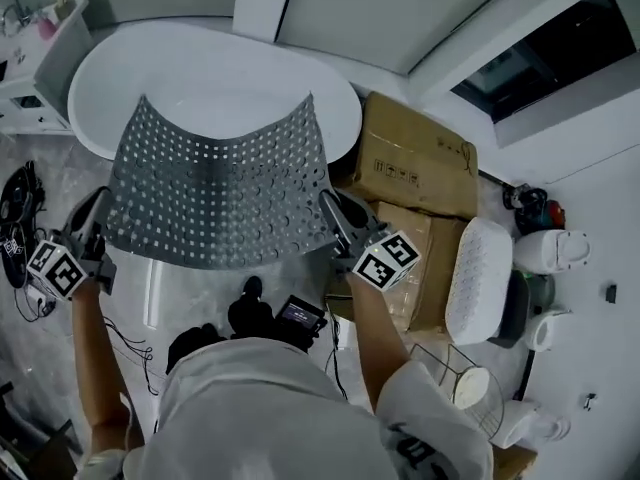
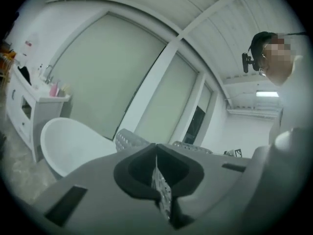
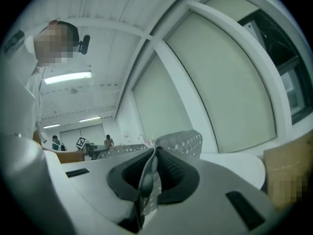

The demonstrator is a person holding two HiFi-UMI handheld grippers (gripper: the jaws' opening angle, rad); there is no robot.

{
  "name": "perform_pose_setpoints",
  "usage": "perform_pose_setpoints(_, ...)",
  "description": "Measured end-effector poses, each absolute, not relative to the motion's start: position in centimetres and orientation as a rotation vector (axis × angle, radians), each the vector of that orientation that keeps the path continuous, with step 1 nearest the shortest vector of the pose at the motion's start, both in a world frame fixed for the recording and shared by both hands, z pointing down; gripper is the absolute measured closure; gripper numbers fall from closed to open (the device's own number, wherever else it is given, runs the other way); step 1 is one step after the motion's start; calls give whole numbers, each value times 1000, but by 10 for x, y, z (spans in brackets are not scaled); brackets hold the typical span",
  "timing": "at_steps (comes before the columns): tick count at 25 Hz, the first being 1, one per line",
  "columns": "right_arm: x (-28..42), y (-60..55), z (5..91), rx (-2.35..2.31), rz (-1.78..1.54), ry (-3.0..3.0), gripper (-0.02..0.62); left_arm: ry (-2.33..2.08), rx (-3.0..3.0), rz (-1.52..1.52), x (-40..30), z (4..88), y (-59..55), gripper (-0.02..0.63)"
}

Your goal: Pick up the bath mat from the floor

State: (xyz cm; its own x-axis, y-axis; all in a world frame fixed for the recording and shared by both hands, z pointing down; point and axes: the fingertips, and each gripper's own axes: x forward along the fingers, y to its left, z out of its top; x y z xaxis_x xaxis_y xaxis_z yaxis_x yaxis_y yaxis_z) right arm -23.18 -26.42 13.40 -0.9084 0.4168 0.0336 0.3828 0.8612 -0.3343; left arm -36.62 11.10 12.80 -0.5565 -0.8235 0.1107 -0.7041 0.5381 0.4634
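Step in hand: the lift itself, judged near complete. Clear of the floor (image 1: 190,293) and in front of the white bathtub (image 1: 230,78), the grey perforated bath mat (image 1: 215,193) hangs spread as a sagging sheet; no part of it is seen touching the ground.

The next move calls for an even raise or carry, with both grips firm and level; slack on one side would likely let the sheet fold or slip.

The mat spans between the two tools. The left gripper (image 1: 98,213) is clamped on its left edge; the left gripper view shows a thin strip of mat pinched between jaws pressed together. The right gripper (image 1: 335,216) is clamped likewise on the right edge.
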Motion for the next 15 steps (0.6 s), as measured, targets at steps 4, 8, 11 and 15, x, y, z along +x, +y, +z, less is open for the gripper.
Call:
perform_pose_setpoints(4,-175,-234,52,-574,423,-3088,555,-2525,1471,-669,-322,38,134,597)
perform_pose_setpoints(8,-113,-196,-1,-508,353,-3212,555,-2517,1642,-727,-265,-26,162,597)
perform_pose_setpoints(11,-109,-188,-21,-508,306,-3228,555,-2542,1713,-607,-254,-55,152,597)
perform_pose_setpoints(15,-85,-164,-19,-510,334,-3208,555,-2506,1824,-519,-222,-74,145,597)
